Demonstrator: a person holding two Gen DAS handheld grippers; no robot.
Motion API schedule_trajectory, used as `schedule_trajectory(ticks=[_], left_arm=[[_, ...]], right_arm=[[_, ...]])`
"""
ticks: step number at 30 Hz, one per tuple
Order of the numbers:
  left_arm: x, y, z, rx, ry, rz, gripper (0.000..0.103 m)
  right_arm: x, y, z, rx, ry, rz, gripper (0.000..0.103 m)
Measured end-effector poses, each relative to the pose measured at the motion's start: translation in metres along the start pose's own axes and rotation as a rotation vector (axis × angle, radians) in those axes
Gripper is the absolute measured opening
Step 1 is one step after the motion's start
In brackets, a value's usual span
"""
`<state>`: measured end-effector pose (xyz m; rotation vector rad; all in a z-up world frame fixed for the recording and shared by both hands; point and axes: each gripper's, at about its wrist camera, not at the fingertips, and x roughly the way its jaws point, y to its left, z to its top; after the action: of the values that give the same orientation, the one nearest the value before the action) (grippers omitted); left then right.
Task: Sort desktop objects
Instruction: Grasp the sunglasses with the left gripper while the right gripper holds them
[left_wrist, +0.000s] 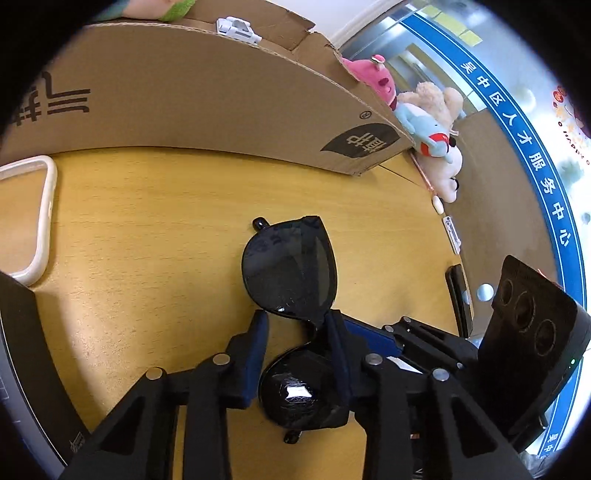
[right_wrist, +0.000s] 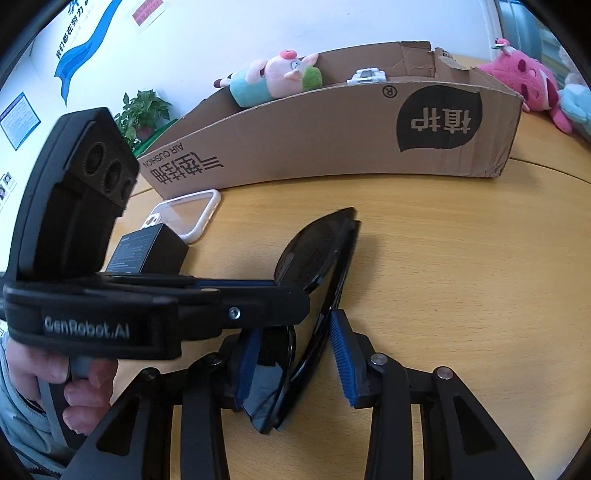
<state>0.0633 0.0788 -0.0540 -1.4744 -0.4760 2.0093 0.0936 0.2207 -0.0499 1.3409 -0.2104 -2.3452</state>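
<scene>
Black folded sunglasses (left_wrist: 291, 273) lie on the wooden desk (left_wrist: 147, 229). My left gripper (left_wrist: 297, 325) is open, its fingers on either side of the bridge between the lenses. In the right wrist view the sunglasses (right_wrist: 314, 251) stand on edge between the blue pads of my right gripper (right_wrist: 295, 354), which is open around one lens, with a gap at the right pad (right_wrist: 341, 358). The left gripper's body (right_wrist: 155, 306) crosses in front from the left, held by a hand.
A long cardboard box (right_wrist: 332, 144) stands across the back of the desk, with a pig plush (right_wrist: 277, 77) and a white clip (right_wrist: 367, 75) inside. A clear phone case (right_wrist: 184, 214) and a small black box (right_wrist: 151, 251) lie at the left. Plush toys (left_wrist: 424, 118) sit at the box's right end.
</scene>
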Motion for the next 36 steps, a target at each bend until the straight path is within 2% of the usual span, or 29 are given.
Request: schedule_trajectory(ticks=[4, 5, 6, 8, 12, 17, 25, 27, 30, 36], left_arm=[[-0.003, -0.004, 0.002, 0.009, -0.010, -0.004, 0.023], [-0.003, -0.006, 0.003, 0.014, -0.014, -0.010, 0.015], [-0.004, -0.009, 0.002, 0.023, -0.014, -0.006, 0.014], [-0.005, -0.010, 0.003, 0.043, -0.020, 0.012, 0.014], [-0.004, -0.008, 0.004, 0.031, -0.017, -0.003, 0.014], [-0.005, -0.012, 0.003, 0.037, -0.022, -0.013, 0.007], [-0.016, -0.017, 0.002, 0.039, -0.048, -0.004, 0.005], [-0.021, -0.019, 0.003, 0.038, -0.063, -0.006, 0.000], [-0.030, -0.022, 0.006, 0.043, -0.086, -0.005, 0.000], [-0.036, -0.019, 0.010, 0.022, -0.105, 0.018, 0.000]], right_arm=[[-0.002, 0.003, 0.000, -0.011, -0.007, 0.012, 0.032], [-0.003, 0.005, 0.000, -0.018, -0.010, 0.025, 0.020], [-0.002, 0.007, 0.001, -0.025, -0.004, 0.029, 0.018], [0.002, 0.010, 0.002, -0.028, -0.003, 0.023, 0.018], [0.002, 0.007, 0.003, -0.020, 0.004, 0.031, 0.018], [-0.001, 0.003, 0.001, -0.014, 0.011, 0.045, 0.018], [-0.007, -0.001, 0.004, -0.008, 0.015, 0.090, 0.012], [-0.009, -0.001, 0.006, -0.012, 0.008, 0.101, 0.011], [-0.015, 0.004, 0.011, -0.036, -0.006, 0.116, 0.007], [-0.014, 0.012, 0.025, -0.068, 0.007, 0.094, 0.007]])
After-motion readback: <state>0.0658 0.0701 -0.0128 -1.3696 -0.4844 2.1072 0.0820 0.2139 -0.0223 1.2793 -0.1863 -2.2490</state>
